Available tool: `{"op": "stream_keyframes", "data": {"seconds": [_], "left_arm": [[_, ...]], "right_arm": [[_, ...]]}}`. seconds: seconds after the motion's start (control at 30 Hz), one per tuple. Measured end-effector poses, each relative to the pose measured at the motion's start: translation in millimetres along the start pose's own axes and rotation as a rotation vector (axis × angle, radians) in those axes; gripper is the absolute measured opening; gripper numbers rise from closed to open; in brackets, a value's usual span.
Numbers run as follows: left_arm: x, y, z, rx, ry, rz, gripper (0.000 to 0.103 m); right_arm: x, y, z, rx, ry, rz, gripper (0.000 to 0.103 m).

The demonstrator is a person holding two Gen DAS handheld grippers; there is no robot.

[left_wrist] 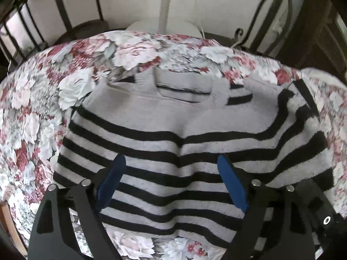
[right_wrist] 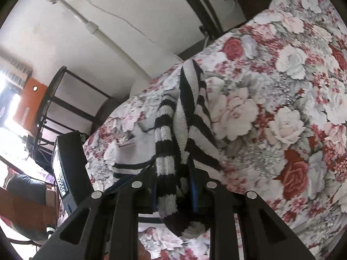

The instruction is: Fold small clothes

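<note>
We look down over our left gripper and its jaws stand wide apart, the blue pads hanging just above the sweater with nothing between them. The sweater lies face up on the flowered tablecloth, grey with black stripes, neckline toward the far edge of the table, its left sleeve already folded in across the body. On the other side, our right gripper has its jaws pressed in on a bunched, striped sleeve, knit squeezed between the blue pads and the cuff spilling down toward the camera. From this view the rest of the sweater trails away across the tablecloth. Beyond the table we see dark metal chairs and a white wall.
</note>
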State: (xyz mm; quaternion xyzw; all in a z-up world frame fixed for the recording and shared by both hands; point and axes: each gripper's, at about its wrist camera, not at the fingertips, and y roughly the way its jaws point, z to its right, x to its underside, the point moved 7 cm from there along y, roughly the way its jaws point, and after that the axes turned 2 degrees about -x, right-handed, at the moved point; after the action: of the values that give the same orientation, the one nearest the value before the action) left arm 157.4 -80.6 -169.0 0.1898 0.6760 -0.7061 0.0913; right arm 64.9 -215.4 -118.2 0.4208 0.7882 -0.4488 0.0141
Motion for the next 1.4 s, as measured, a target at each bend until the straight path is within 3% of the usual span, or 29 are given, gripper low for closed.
{"op": "stream_keyframes", "data": {"seconds": [0.13,0.27,0.53,0.77,0.9,1.0,1.17,1.27,1.4], "left_arm": [[-3,-10,-28,0.06,-0.074,0.009,0.073],[-5,-21,-58,0.053,-0.125,0.041,0.07],[-2,-31,-131,-0.024,-0.216,0.085,0.069],[11,-6,-192,-0.068,-0.306,0.022,0.067],[19,8,-217,-0.015,-0.381,-0.009,0.071],[28,21,-237,-0.041,-0.424,-0.052,0.079],[36,21,-260,-0.042,-0.494,-0.073,0.08],[35,6,-263,-0.051,-0.496,-0.042,0.085],[35,-27,-255,-0.042,-0.486,0.007,0.088]], "right_arm": [[7,1,-29,-0.022,-0.051,0.006,0.023],[16,7,-60,-0.053,-0.095,0.001,0.023],[48,38,-120,-0.103,-0.192,-0.04,0.023],[80,78,-151,-0.102,-0.26,-0.115,0.023],[94,108,-155,-0.087,-0.278,-0.175,0.022],[111,133,-149,-0.073,-0.278,-0.258,0.022],[149,168,-135,-0.042,-0.349,-0.394,0.025],[146,161,-141,-0.076,-0.347,-0.415,0.039],[122,129,-148,-0.178,-0.278,-0.391,0.04]]}}
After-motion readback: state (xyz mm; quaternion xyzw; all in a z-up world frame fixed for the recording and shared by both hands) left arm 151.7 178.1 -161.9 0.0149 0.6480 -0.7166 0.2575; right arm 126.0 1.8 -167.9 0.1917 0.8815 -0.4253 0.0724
